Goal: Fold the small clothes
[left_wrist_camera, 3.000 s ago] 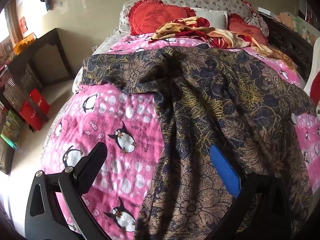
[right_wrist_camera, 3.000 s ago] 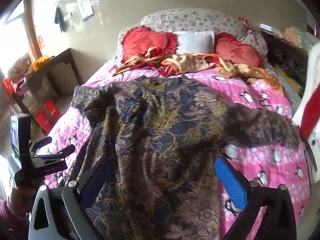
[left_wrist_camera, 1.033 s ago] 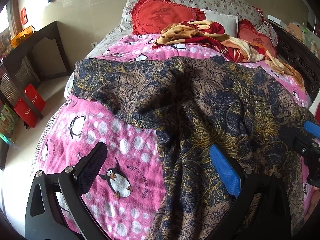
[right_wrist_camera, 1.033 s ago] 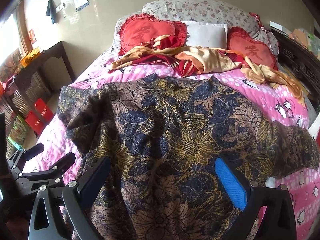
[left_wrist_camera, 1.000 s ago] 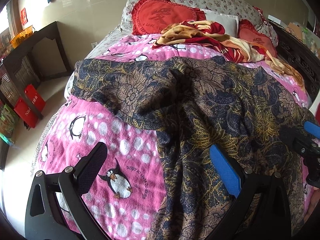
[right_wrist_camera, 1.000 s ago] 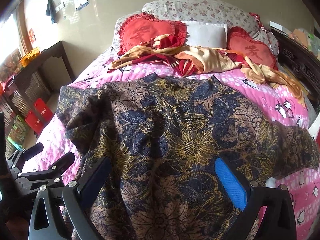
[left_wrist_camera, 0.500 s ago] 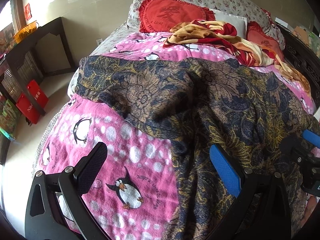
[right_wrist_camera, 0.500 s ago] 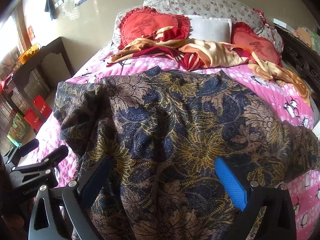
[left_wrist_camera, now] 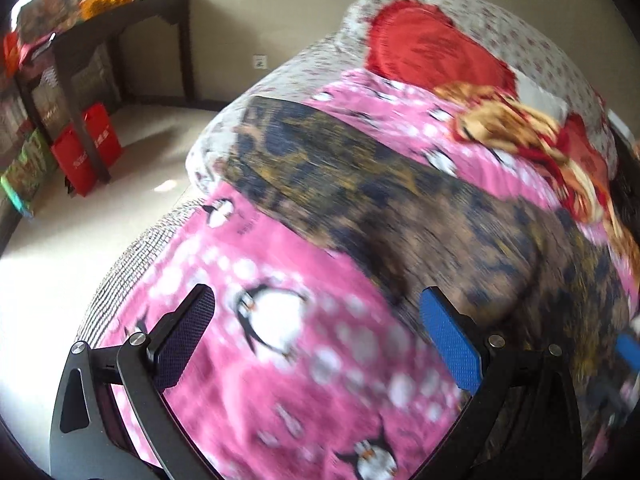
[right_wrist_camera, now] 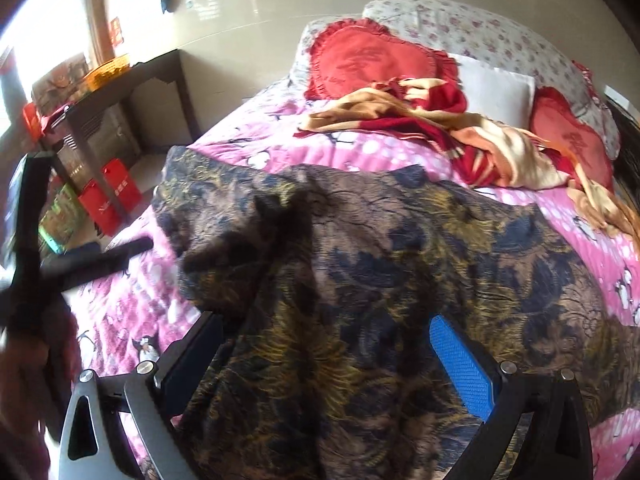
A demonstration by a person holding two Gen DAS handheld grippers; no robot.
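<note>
Nearest the lens in the right wrist view: right gripper [right_wrist_camera: 326,354], jaws spread wide over the near part of a dark floral shirt [right_wrist_camera: 400,260], holding nothing. In the left wrist view: left gripper [left_wrist_camera: 316,328], equally wide apart and empty, poised over bare pink blanket [left_wrist_camera: 260,360] near the bed's left edge, with the shirt's side just beside the blue pad [left_wrist_camera: 450,344]. Heavy blur across that view, so exact clearance above the blanket impossible to tell.

Spread across the middle of the bed: the shirt, unfolded and rumpled, one sleeve reaching toward the left edge, a raised ridge of cloth running through the body. No fold yet made, by the look of it.

Likely trouble from here: a pinch taken on the blanket along with the sleeve, dragging bedding into the fold. Likewise a grab at the ridge rather than at a hem or shoulder, locking a crease in. With thin, slippery-looking cloth, a shallow bite at the edge liable to slip out mid-lift. With the sleeve so near the left edge, a careless pull liable to send it over the side. Two tools working close together, also a risk of collision.

Farther up, toward the head of the bed: a red and tan cloth [right_wrist_camera: 432,136] lying crumpled, well apart from the shirt, then red heart cushions [right_wrist_camera: 368,60] and a flowered pillow [right_wrist_camera: 480,36] against the far edge.
</note>
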